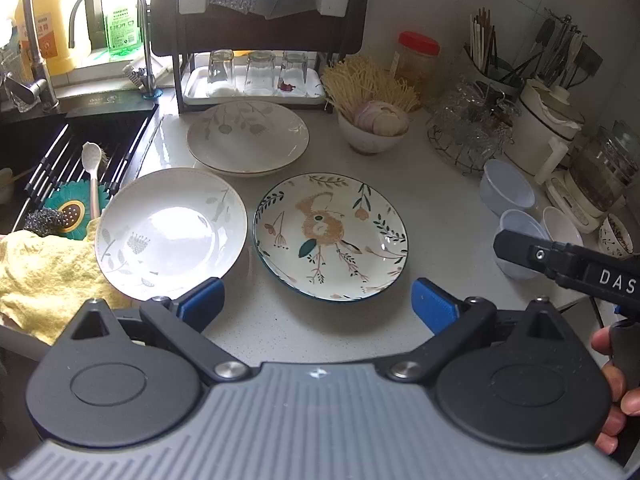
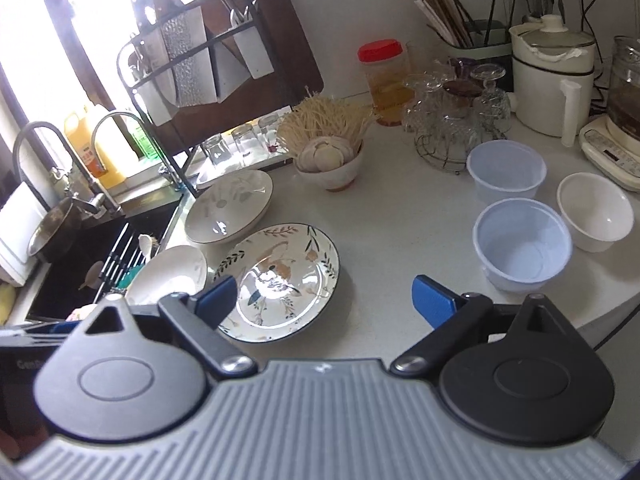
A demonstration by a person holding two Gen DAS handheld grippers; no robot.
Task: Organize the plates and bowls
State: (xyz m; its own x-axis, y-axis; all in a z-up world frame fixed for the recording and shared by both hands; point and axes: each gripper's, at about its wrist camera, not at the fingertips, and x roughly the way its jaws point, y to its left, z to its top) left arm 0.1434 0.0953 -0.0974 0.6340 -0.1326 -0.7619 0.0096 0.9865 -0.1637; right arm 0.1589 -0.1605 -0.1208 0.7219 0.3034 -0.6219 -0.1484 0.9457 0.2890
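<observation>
Three plates lie on the white counter: a flower-patterned plate with a dark rim [image 1: 330, 237] [image 2: 280, 280], a white leaf-print plate [image 1: 171, 233] [image 2: 170, 274] to its left, and a larger pale plate [image 1: 248, 136] [image 2: 230, 206] behind. Two translucent plastic bowls [image 2: 522, 242] [image 2: 506, 170] and a white ceramic bowl [image 2: 594, 210] stand at the right; they also show in the left wrist view [image 1: 507, 186]. My left gripper [image 1: 318, 306] is open and empty, just in front of the flowered plate. My right gripper [image 2: 325, 302] is open and empty, between the flowered plate and the bowls.
A sink [image 1: 60, 148] with a faucet, a spoon and a scrubber lies left. A yellow cloth [image 1: 44, 272] lies at the front left. A dish rack with glasses [image 1: 256, 76], a bowl of mushrooms [image 1: 374, 128], a wire glass holder [image 1: 468, 128], a red-lidded jar and appliances stand behind.
</observation>
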